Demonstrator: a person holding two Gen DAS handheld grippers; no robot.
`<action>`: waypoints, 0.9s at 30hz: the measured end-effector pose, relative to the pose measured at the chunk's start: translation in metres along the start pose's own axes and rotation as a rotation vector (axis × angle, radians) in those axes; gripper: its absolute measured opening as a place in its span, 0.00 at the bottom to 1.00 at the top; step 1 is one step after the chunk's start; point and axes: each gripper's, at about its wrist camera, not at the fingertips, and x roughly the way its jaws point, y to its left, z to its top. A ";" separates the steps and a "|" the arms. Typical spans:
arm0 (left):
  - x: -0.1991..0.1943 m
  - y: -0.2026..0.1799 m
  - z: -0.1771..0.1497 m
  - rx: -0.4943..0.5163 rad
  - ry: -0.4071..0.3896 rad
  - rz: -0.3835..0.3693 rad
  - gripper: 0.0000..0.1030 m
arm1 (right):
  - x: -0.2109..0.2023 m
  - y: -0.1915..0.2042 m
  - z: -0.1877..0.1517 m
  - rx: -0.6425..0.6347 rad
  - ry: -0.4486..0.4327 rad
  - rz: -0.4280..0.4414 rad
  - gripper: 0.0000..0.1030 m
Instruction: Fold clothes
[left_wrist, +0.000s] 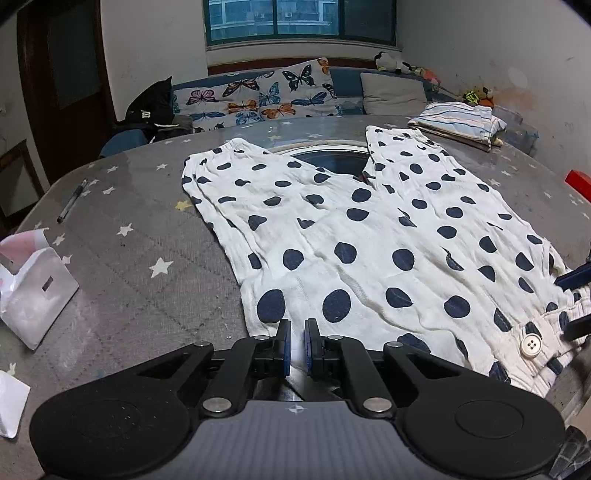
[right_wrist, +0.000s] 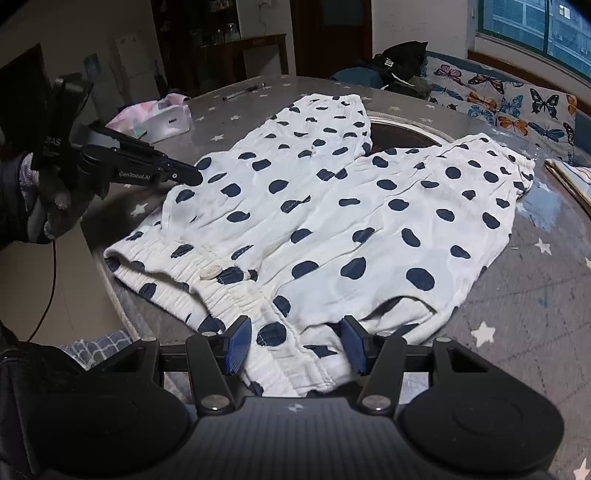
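White trousers with dark blue dots (left_wrist: 369, 236) lie spread flat on the grey star-patterned table (left_wrist: 147, 229), legs pointing away, waistband with a white button (left_wrist: 530, 345) at the near right. My left gripper (left_wrist: 297, 341) is nearly shut with a narrow gap, empty, at the near left edge of the trousers. In the right wrist view the trousers (right_wrist: 332, 221) fill the middle. My right gripper (right_wrist: 297, 343) is open, its blue pads either side of the waistband edge. The left gripper (right_wrist: 184, 177) shows there at the trousers' far side.
A folded striped garment (left_wrist: 458, 122) lies at the far right of the table. A pen (left_wrist: 72, 201) and a white packet (left_wrist: 33, 291) lie at the left. A red object (left_wrist: 578, 182) sits at the right edge. A round recess (left_wrist: 332, 157) lies under the trouser legs. A sofa stands behind.
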 end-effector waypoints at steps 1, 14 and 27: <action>0.000 0.000 0.000 0.002 0.000 0.001 0.08 | -0.003 -0.001 0.000 0.006 -0.005 -0.004 0.53; -0.004 -0.001 0.004 -0.014 -0.003 -0.009 0.12 | -0.012 -0.012 0.008 0.017 -0.031 -0.021 0.53; -0.012 -0.035 0.025 -0.003 -0.060 -0.071 0.59 | 0.021 -0.036 0.018 0.079 -0.009 -0.090 0.54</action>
